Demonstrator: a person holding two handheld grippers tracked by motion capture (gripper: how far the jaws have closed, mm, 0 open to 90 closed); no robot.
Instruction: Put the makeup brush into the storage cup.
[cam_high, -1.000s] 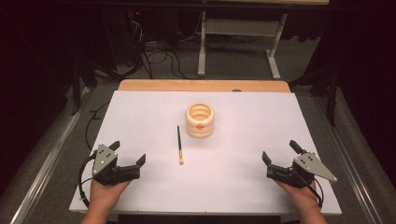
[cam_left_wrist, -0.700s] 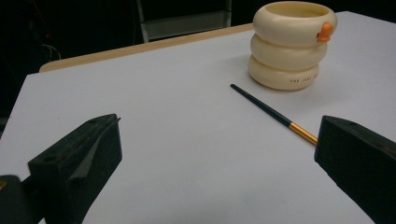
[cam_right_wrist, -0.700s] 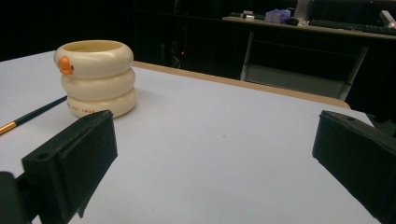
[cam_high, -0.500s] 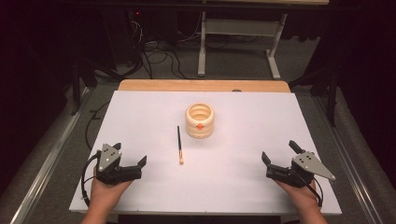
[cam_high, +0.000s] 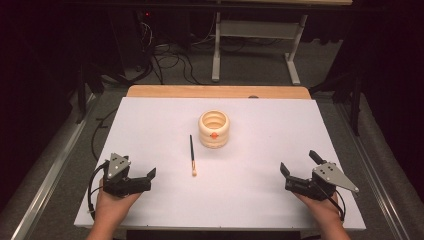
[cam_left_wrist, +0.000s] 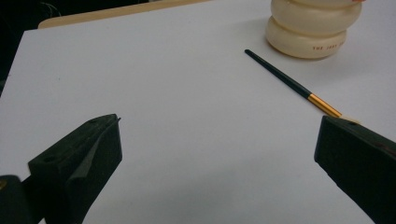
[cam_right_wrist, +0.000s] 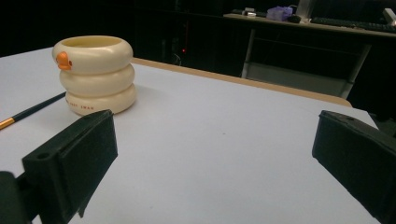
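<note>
With jaws spread wide and nothing between them, the left gripper (cam_high: 145, 178) angles toward the paintbrush (cam_high: 192, 155), which lies flat just beside the cream ringed cup (cam_high: 214, 129), while the right gripper (cam_high: 299, 170), equally open and empty, waits well apart.

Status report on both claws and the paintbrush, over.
Left claw and right claw open, empty. Dark-handled paintbrush flat on white table, beside cream ringed cup. Path clear.

The left gripper (cam_high: 142, 178) sits low at the near left, jaws spread wide, held by the left hand (cam_high: 112, 207). The right gripper (cam_high: 299, 167), apparently just as wide open, sits at the near right, gripped from behind by the right hand (cam_high: 322, 210).
</note>
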